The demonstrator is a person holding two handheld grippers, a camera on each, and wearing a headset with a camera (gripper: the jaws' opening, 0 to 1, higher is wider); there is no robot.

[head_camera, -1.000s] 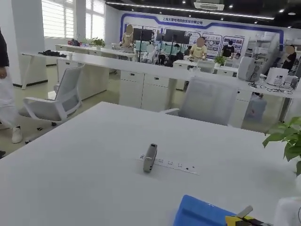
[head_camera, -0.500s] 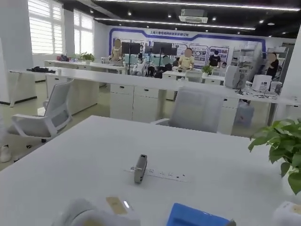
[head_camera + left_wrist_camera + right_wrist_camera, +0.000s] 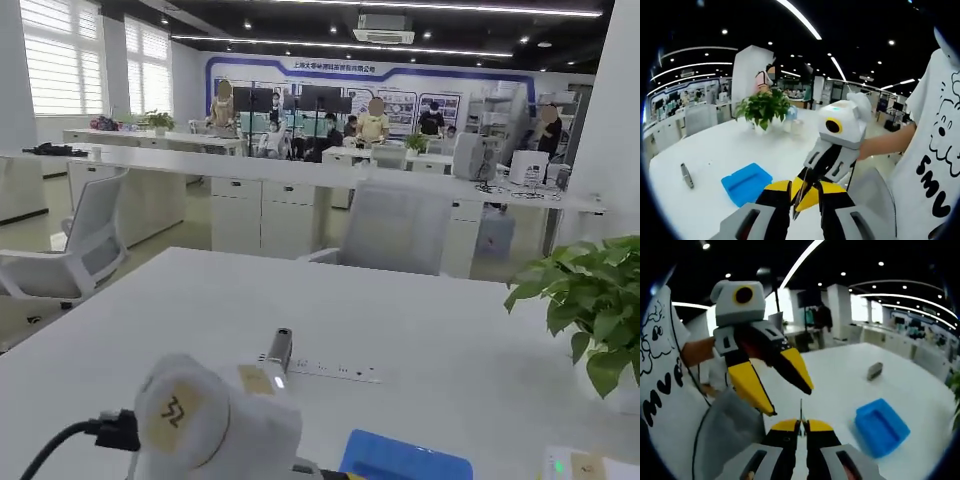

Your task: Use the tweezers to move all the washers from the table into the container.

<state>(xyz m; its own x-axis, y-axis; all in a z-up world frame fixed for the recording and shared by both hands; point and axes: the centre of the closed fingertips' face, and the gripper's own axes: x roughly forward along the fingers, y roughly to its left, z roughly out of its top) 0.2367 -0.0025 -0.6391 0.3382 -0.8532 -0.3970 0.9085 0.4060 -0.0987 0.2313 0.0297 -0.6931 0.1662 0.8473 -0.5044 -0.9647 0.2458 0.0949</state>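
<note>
Clamping down on the tweezers (image 3: 801, 412), your right gripper (image 3: 801, 426) has its yellow tips pressed together, the thin metal poking straight out ahead. Your left gripper (image 3: 790, 400) faces it close by, jaws spread well apart. The blue container (image 3: 881, 427) sits on the white table (image 3: 840, 385), off to one side, a small grey block (image 3: 874, 371) beyond it.

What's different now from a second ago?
A gripper has come up at the bottom left of the head view. The camera tilted up too. The blue container, the grey block and the table stayed put. The right gripper has its tongs shut on the tweezers.
</note>
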